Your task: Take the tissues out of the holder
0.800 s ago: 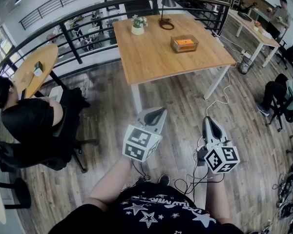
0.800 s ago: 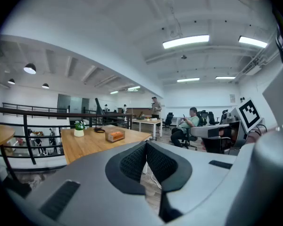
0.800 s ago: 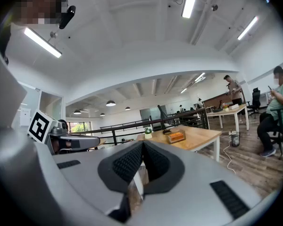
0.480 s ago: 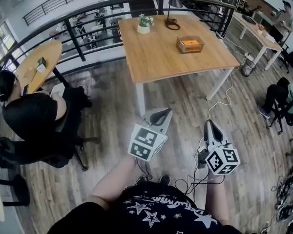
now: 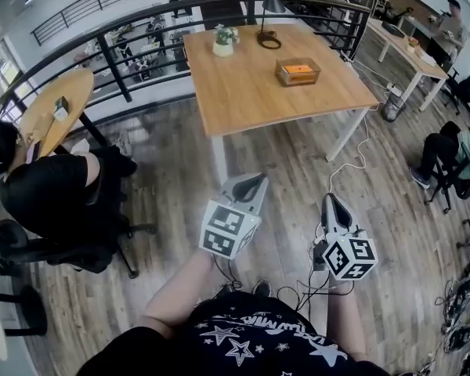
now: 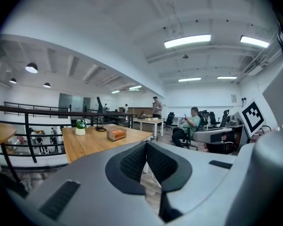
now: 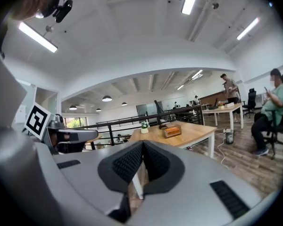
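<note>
The tissue holder [image 5: 297, 70], a small clear box with an orange top, stands on the wooden table [image 5: 251, 92] far ahead of me. It also shows small in the left gripper view [image 6: 117, 134] and in the right gripper view [image 7: 171, 131]. My left gripper [image 5: 254, 180] and right gripper [image 5: 330, 200] hang side by side over the wooden floor, well short of the table. Both point towards it, nearly level. The jaws of each are pressed together with nothing between them.
A potted plant [image 5: 222, 41] and a lamp base [image 5: 267, 39] stand at the table's far side, by a black railing [image 5: 110, 53]. A person sits on an office chair at the left [image 5: 47, 194], another at the right [image 5: 454, 151]. Cables [image 5: 313, 288] trail on the floor.
Only the head view has swayed a little. Both grippers hold the same place and stay shut.
</note>
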The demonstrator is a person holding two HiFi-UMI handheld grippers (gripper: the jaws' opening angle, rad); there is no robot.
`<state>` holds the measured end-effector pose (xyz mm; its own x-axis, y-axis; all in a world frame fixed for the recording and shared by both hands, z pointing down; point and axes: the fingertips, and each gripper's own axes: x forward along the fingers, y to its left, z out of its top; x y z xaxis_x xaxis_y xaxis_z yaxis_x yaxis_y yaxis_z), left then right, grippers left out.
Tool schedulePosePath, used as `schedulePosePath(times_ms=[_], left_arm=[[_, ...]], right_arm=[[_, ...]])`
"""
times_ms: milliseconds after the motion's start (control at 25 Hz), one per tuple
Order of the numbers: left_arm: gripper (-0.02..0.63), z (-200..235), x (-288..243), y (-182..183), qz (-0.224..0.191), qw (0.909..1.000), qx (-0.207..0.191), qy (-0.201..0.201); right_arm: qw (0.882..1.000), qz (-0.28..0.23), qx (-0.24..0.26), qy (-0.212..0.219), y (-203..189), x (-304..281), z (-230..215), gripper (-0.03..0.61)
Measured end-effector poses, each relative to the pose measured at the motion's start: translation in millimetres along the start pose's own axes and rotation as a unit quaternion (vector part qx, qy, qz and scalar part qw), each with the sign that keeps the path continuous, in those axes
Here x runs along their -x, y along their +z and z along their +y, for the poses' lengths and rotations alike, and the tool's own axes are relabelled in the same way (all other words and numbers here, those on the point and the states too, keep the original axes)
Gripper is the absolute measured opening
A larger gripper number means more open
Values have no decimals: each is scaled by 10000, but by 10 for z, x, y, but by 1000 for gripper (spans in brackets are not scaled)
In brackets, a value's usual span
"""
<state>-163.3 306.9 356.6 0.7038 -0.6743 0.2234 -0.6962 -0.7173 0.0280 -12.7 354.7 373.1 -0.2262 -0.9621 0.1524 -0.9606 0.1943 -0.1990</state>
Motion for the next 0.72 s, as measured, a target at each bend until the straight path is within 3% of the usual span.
schedulePosePath(times_ms=[160,440,720], left_arm=[[12,-141,-111,3,2,10000,-50,56],[12,-528,-330,-7,-46,9999,-155,17],[12,-597,-399,-98,80,9994,-229,240]], right_arm=[[9989,-28,467,-57,30,71,-143,14],[9959,-83,725,543,-21,139,-389,14],[9979,-187,207,591,-58,113,-619,15]])
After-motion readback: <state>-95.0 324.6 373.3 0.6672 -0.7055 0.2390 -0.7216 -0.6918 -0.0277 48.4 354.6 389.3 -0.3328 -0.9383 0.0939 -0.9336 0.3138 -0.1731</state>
